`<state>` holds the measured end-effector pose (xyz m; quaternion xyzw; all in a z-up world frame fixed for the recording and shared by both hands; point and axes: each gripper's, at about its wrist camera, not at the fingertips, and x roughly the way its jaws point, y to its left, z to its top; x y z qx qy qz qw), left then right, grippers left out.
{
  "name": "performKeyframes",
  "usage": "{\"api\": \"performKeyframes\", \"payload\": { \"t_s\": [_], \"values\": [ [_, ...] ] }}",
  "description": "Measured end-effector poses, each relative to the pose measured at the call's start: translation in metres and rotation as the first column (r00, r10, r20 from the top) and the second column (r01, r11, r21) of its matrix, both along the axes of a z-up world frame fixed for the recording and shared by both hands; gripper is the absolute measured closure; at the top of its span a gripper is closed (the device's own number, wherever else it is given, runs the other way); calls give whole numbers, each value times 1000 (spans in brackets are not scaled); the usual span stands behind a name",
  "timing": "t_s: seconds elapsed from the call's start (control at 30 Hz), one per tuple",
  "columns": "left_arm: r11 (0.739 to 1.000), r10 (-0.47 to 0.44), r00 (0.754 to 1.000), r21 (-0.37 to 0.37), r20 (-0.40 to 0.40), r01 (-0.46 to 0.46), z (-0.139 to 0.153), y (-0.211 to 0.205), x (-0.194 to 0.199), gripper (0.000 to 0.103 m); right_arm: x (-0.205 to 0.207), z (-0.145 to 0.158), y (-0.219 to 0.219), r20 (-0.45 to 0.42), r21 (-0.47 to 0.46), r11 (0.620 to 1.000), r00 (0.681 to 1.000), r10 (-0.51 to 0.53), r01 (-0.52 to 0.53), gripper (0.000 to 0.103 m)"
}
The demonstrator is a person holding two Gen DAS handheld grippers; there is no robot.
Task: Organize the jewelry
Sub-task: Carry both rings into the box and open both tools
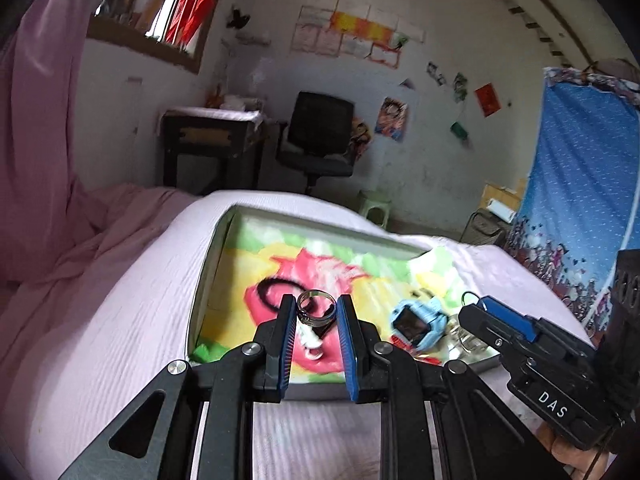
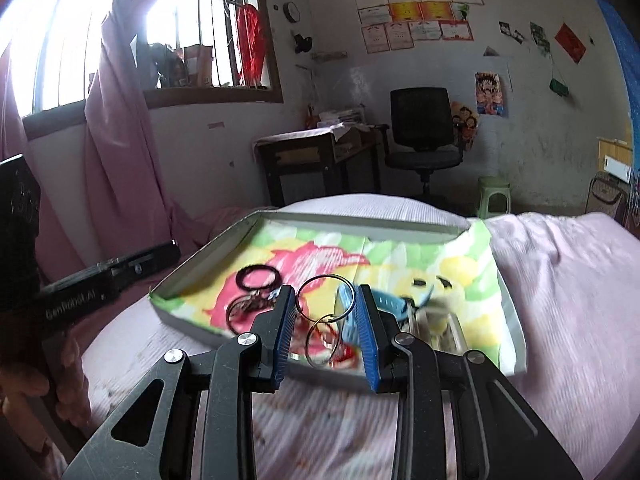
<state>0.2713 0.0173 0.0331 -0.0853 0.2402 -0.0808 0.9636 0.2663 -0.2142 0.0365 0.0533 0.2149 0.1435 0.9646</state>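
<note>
Left wrist view shows your left gripper with its fingers clenched on a silver ring band, a wide metal loop with a darker groove, held above the tray. Right wrist view shows your right gripper with its fingers pinching a thin wire key ring; a second, smaller ring hangs linked below it, both lifted over the tray's near edge. The tray is a shallow white box lined with a towel printed in pink, yellow and green, sitting on a bed covered in pale pink fabric. Inside it lie a dark hair-tie loop toward the left, a blurred ringed bundle just beside it, a light blue watch toward the right, and some clear, glassy pieces near the right corner that are too blurred to name. The tray's low walls stand along the far and left sides; the towel spills over the right corner. Open bedding lies on both sides of the tray, and your two grippers sit close together at its near edge.
</note>
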Motion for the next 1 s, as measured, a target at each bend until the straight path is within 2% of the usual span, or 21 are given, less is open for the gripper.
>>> {"api": "performKeyframes", "payload": {
  "t_s": [0.13, 0.4, 0.57, 1.0],
  "values": [
    [999, 2, 999, -39, -42, -4, -9, 7, 8, 83, 9, -9, 15, -13, -46, 999, 1000, 13, -13, 76],
    [998, 8, 995, -62, -104, -15, -25, 10, 17, 83, 22, -29, 12, -90, -27, 999, 996, 21, -23, 76],
    [999, 10, 994, -52, -113, -16, -27, 9, 18, 83, 31, -41, 11, -137, -13, 1000, 990, 21, -23, 76],
    [999, 12, 992, -34, -122, -17, -27, 6, 20, 83, 34, -44, 16, -149, -28, 999, 989, 18, -23, 76]
  ]
}}
